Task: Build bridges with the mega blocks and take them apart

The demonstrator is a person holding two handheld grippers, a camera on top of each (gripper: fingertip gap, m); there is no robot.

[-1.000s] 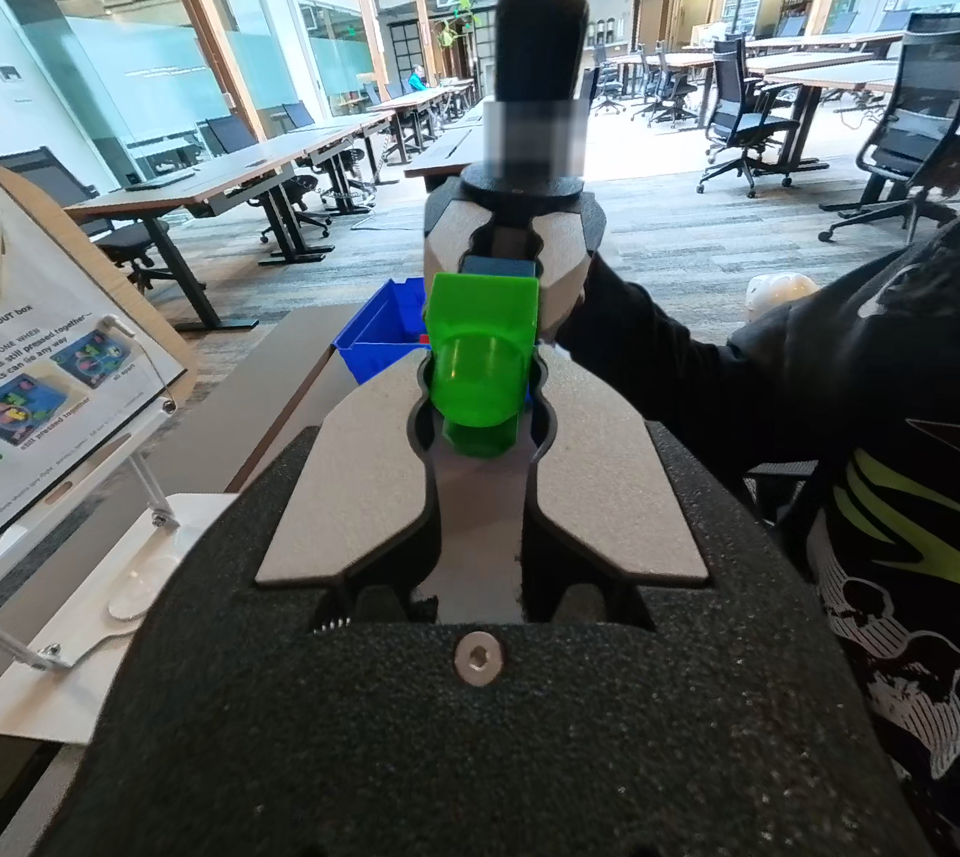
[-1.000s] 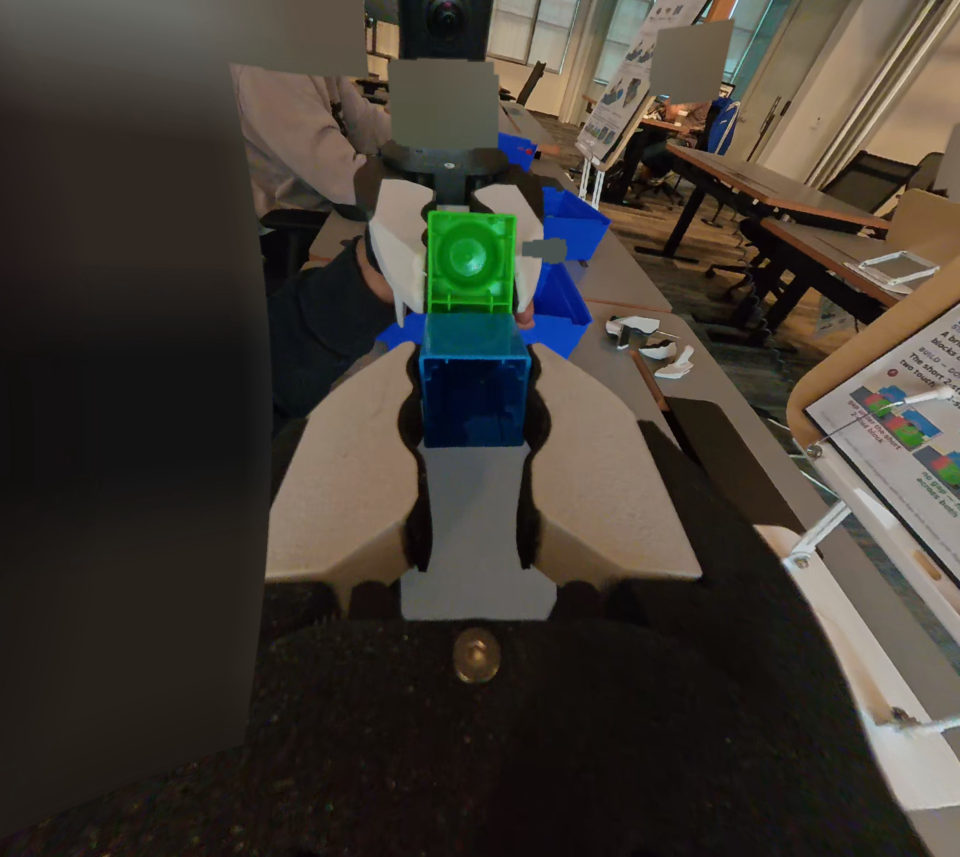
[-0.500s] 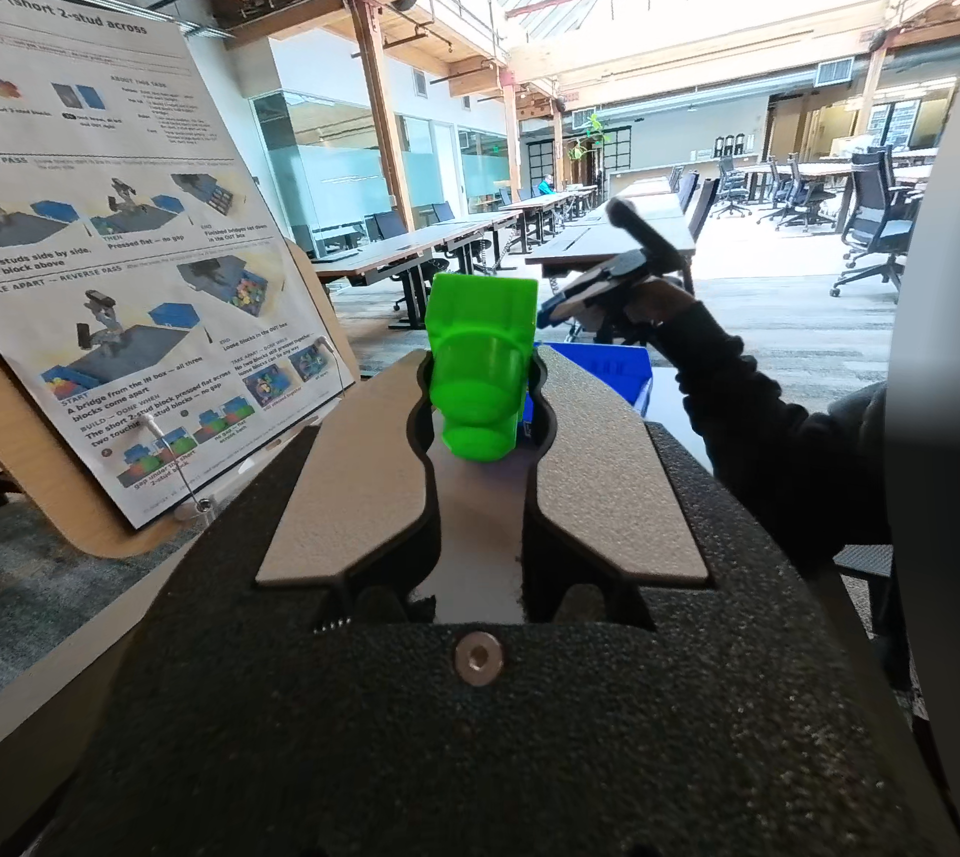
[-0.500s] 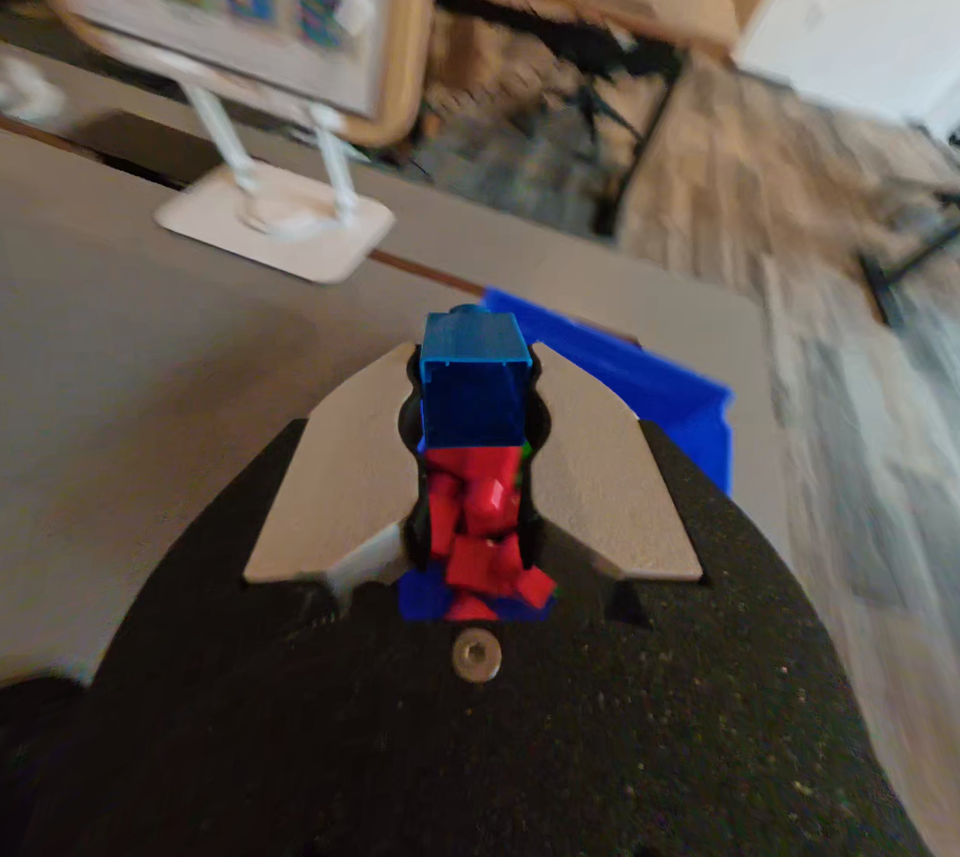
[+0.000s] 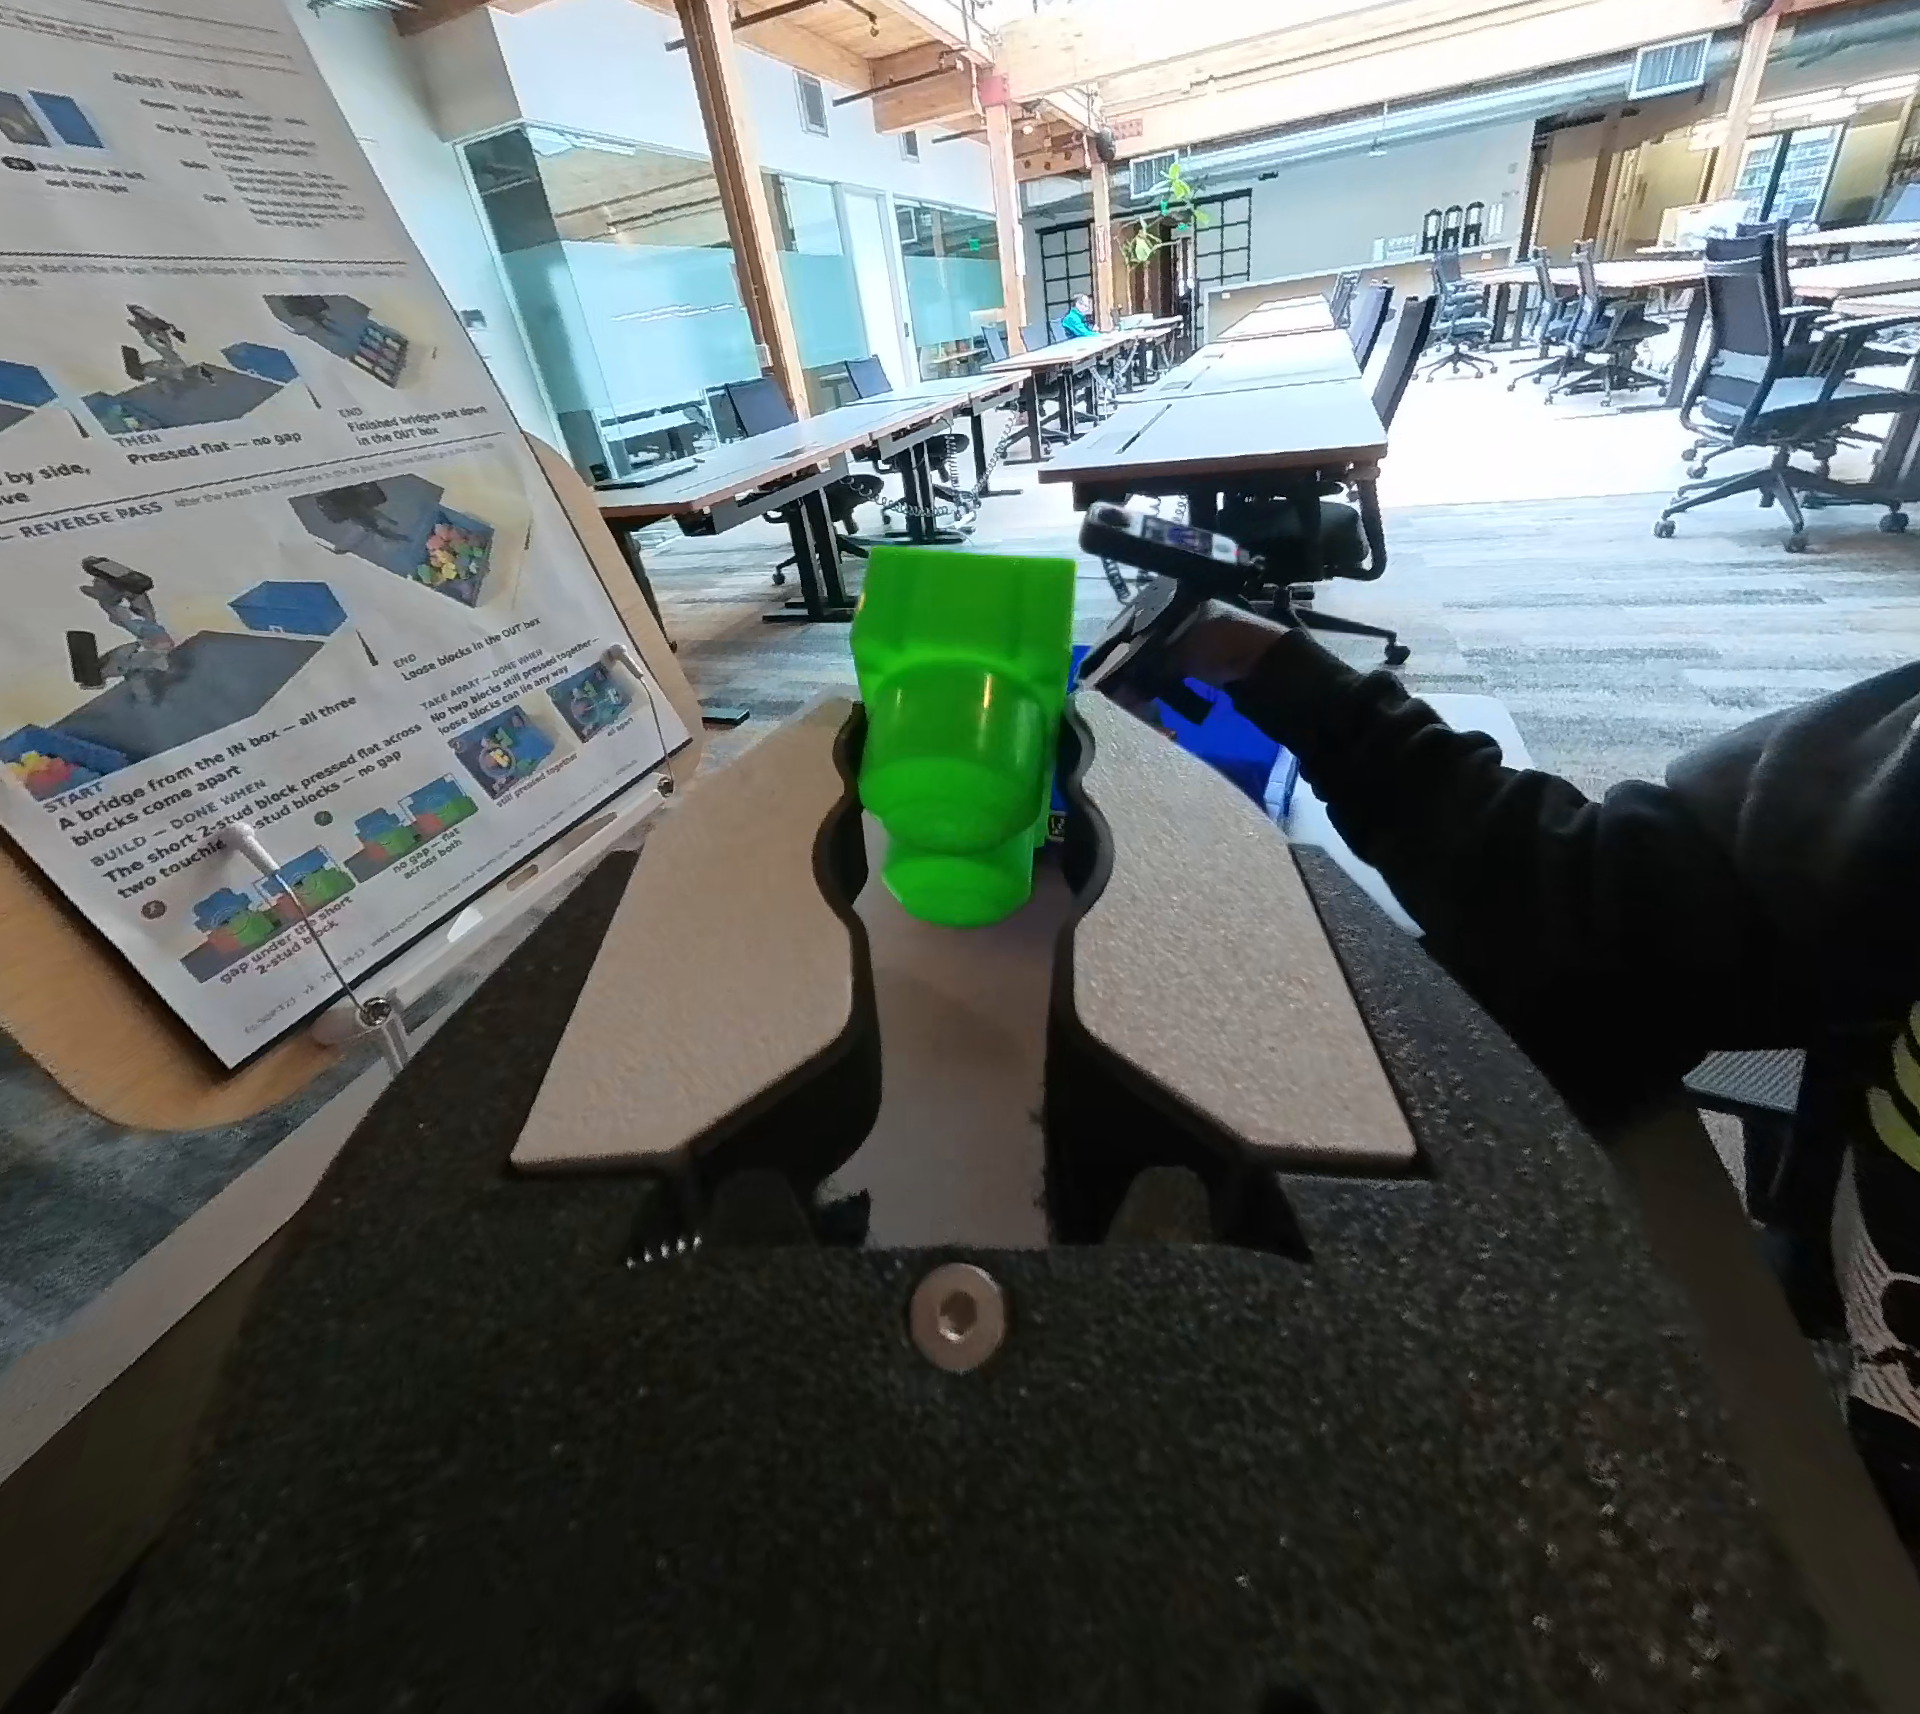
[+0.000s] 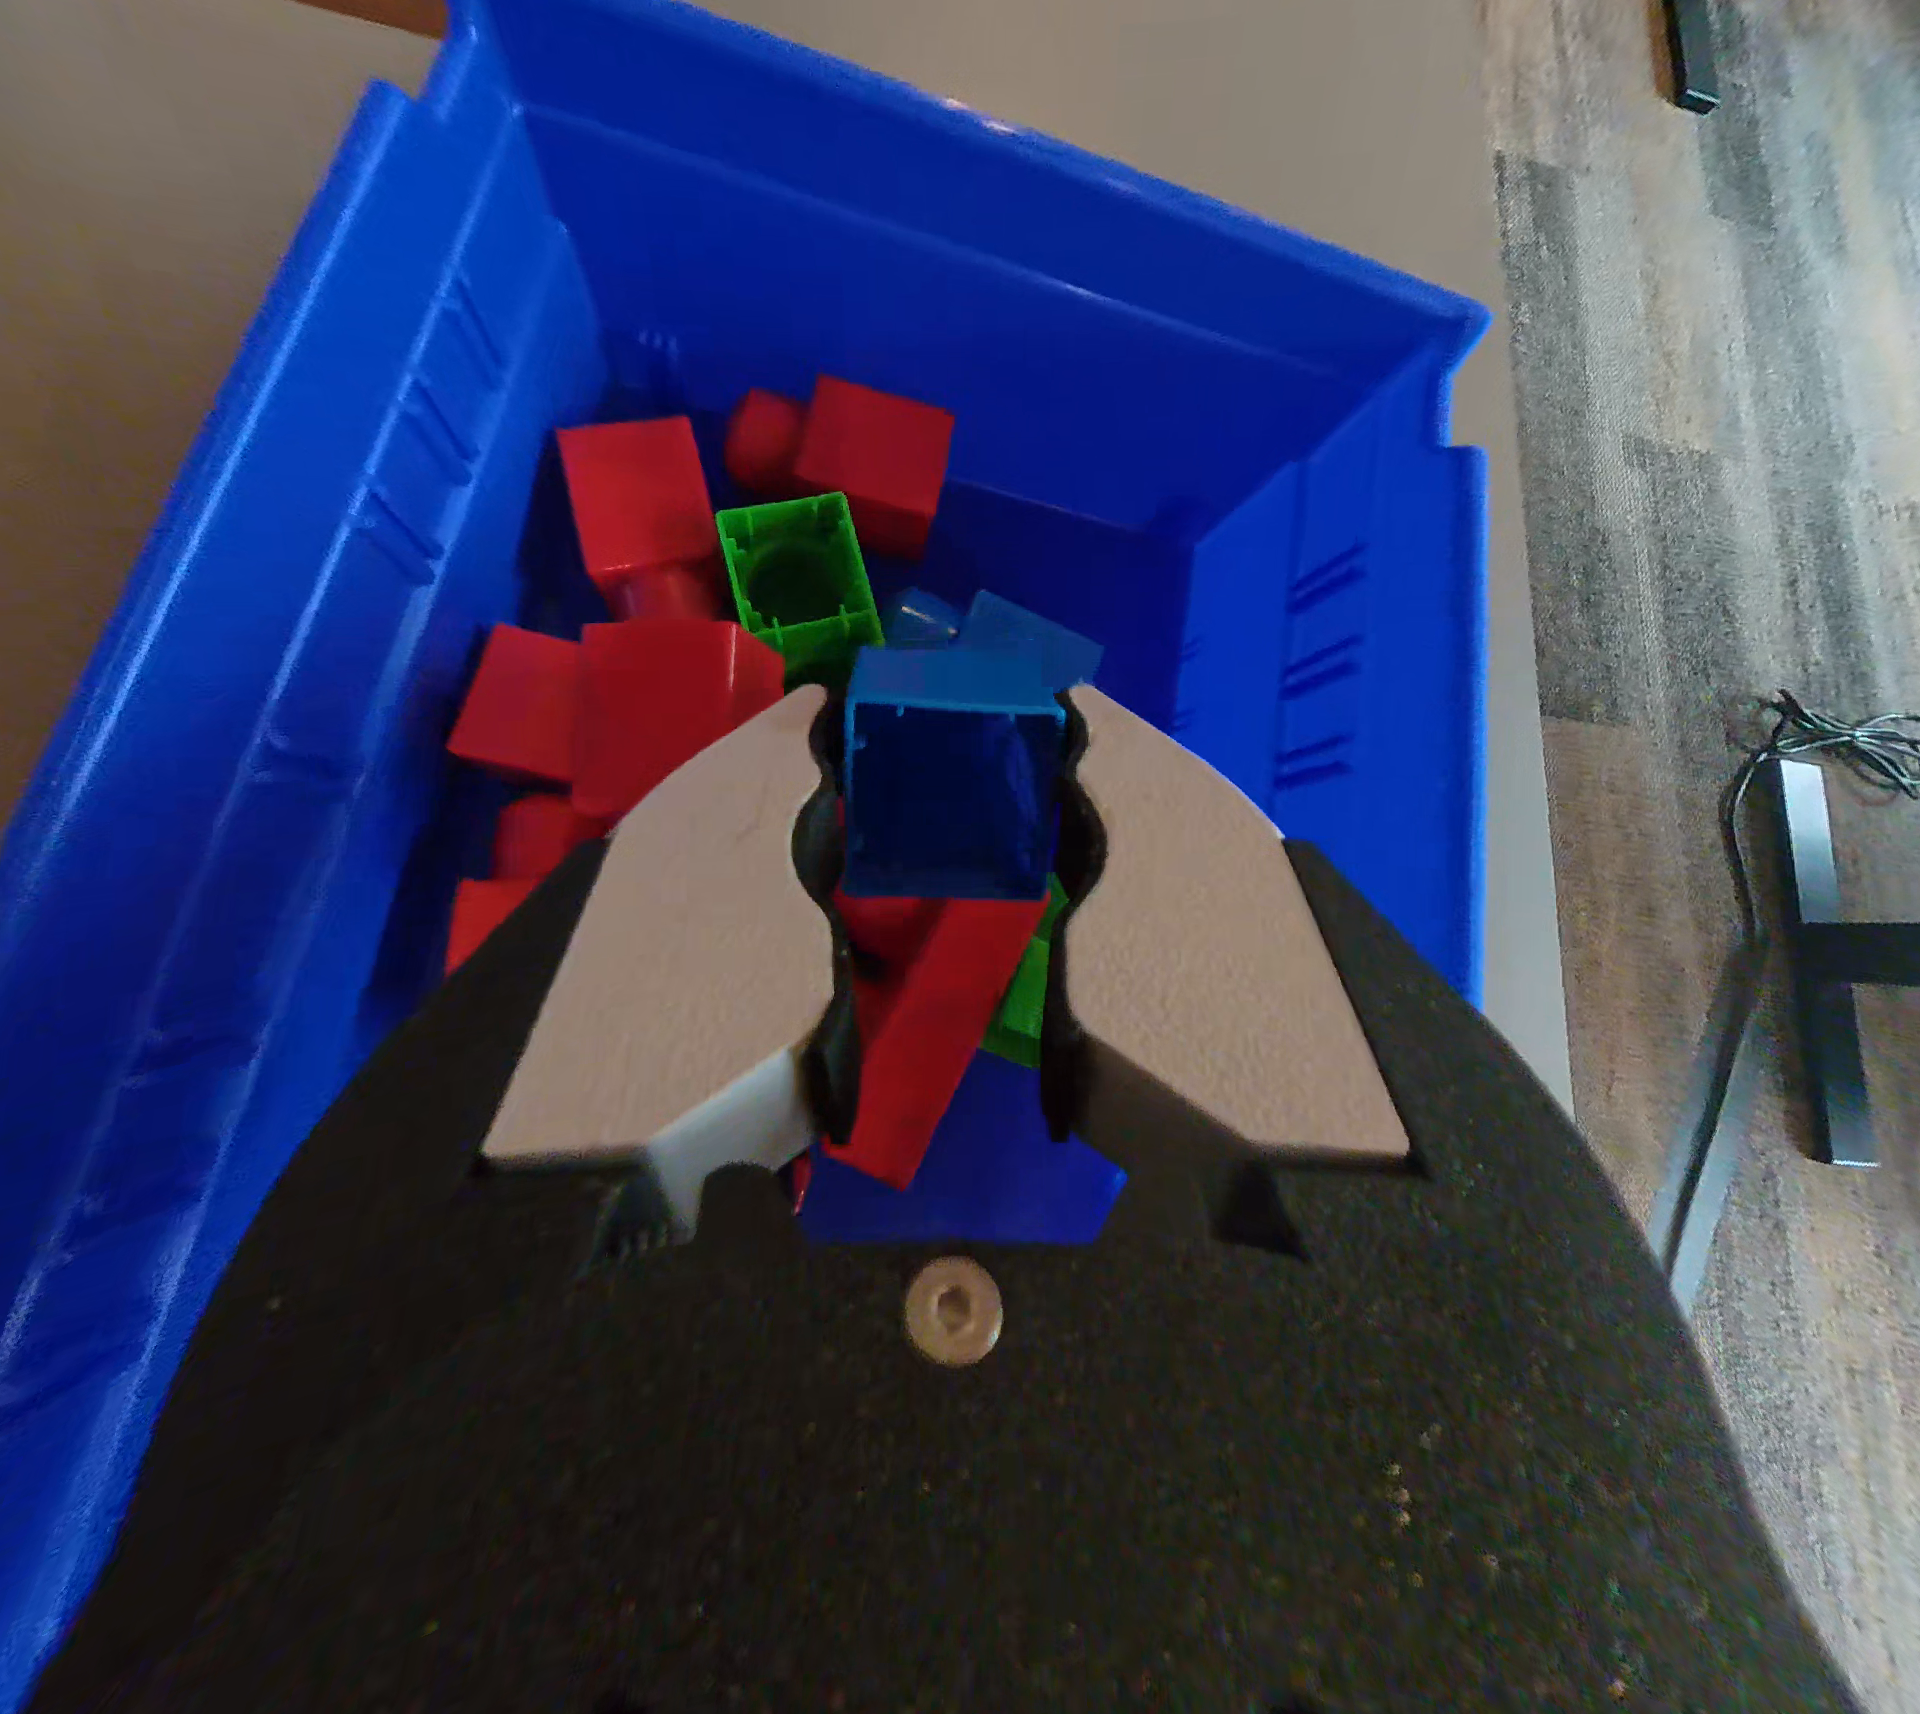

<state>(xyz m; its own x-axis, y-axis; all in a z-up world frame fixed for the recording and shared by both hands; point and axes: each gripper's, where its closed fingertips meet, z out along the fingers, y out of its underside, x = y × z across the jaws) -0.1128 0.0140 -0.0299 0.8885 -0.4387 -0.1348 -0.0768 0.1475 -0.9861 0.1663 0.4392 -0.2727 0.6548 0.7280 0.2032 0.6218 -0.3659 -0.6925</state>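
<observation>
Blue block (image 6: 951,791) clamped in right claw (image 6: 948,807); stud end hidden.

Green block (image 5: 961,729) stud toward camera; blue block (image 6: 951,791) hollow side up, above bin (image 6: 935,230) of blocks.

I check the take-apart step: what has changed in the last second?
The green block and blue block have come apart. The right gripper carried the blue one down over the blue bin. Both grippers stay shut on their blocks; the left gripper stays raised.
</observation>
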